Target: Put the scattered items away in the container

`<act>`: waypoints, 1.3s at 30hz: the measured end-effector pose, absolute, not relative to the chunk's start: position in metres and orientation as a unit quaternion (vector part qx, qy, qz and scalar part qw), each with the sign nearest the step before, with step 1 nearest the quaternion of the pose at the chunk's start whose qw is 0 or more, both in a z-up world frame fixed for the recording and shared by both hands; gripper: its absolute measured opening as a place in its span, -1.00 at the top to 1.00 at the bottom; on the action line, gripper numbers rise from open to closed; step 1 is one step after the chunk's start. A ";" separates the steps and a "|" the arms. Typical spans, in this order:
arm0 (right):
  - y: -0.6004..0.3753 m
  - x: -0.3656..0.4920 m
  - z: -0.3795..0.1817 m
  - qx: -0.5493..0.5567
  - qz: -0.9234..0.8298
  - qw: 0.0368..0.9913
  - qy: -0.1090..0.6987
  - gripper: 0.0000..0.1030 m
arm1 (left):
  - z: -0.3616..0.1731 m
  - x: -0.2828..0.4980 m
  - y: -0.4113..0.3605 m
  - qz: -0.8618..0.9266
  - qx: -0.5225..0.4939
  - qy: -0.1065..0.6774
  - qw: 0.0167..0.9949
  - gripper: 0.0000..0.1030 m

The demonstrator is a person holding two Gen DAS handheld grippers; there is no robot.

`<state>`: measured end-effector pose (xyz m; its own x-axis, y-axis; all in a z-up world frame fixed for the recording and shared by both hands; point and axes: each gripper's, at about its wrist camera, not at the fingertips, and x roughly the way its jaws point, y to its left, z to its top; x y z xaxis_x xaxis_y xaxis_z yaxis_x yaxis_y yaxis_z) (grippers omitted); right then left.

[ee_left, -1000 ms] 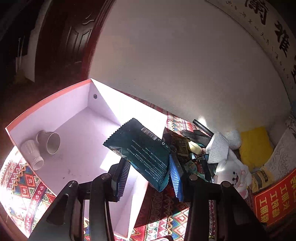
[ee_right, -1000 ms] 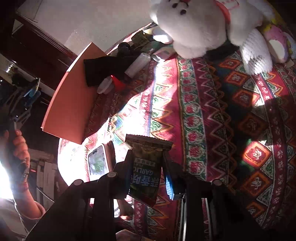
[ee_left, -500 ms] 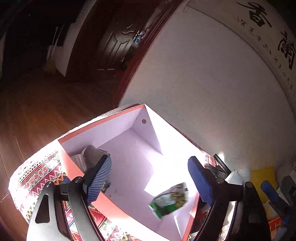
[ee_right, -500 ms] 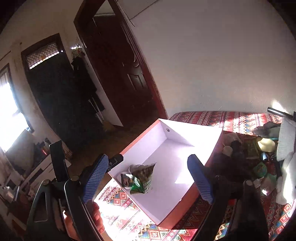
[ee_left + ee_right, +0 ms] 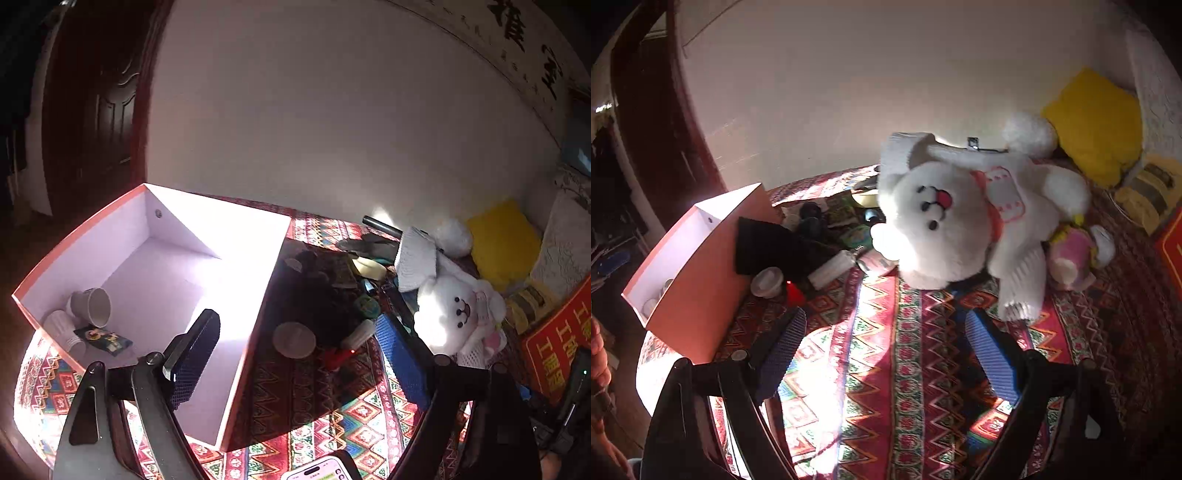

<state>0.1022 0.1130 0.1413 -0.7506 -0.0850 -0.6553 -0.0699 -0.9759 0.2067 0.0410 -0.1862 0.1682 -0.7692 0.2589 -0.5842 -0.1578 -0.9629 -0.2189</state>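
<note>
The open box (image 5: pixel 218 236) with white inside and orange outside stands on the patterned cloth; it also shows in the right wrist view (image 5: pixel 698 273). Inside lie paper cups (image 5: pixel 90 306) and a dark snack packet (image 5: pixel 103 339). My left gripper (image 5: pixel 295 354) is open and empty above the box's right wall. My right gripper (image 5: pixel 882 354) is open and empty over the cloth, in front of a white plush bear (image 5: pixel 960 221). A pile of scattered items (image 5: pixel 332 295) lies beside the box: a black cloth (image 5: pixel 768 247), a white tube (image 5: pixel 831 269), a round lid (image 5: pixel 767 282), a red object (image 5: pixel 338 360).
The white plush bear (image 5: pixel 458 314), a yellow cushion (image 5: pixel 502 243) and a red sign (image 5: pixel 557 343) sit at the right. A phone (image 5: pixel 317 470) lies at the near edge. A wall stands behind, a dark door (image 5: pixel 92 110) at the left. A pink toy (image 5: pixel 1071 254) lies by the bear.
Both grippers held snack packets a second ago, opened over the box and dropped them. Both have since swung back toward the pile and the bear, open and empty.
</note>
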 end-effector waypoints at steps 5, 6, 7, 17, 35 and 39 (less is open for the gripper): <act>0.196 0.108 0.102 0.365 -0.901 -0.052 -0.230 -0.73 | 0.108 0.019 -0.081 0.912 -0.387 0.016 0.136 -0.69; 0.206 0.107 0.094 0.368 -0.893 -0.056 -0.251 -0.73 | 0.097 0.011 -0.070 0.906 -0.401 0.028 0.130 -0.69; 0.213 0.104 0.084 0.375 -0.886 -0.058 -0.268 -0.73 | 0.086 0.003 -0.063 0.902 -0.413 0.034 0.119 -0.69; 0.210 0.075 0.070 0.407 -0.872 -0.005 -0.273 -0.73 | 0.019 -0.060 -0.065 0.879 -0.472 0.060 0.043 -0.22; 0.061 -0.074 0.034 0.489 -0.776 0.154 -0.368 -0.31 | 0.162 -0.014 -0.208 0.939 -0.327 -0.101 0.049 0.49; 0.039 -0.099 0.019 0.501 -0.787 0.104 -0.345 -0.18 | 0.157 -0.024 -0.264 0.929 -0.332 -0.158 0.032 0.49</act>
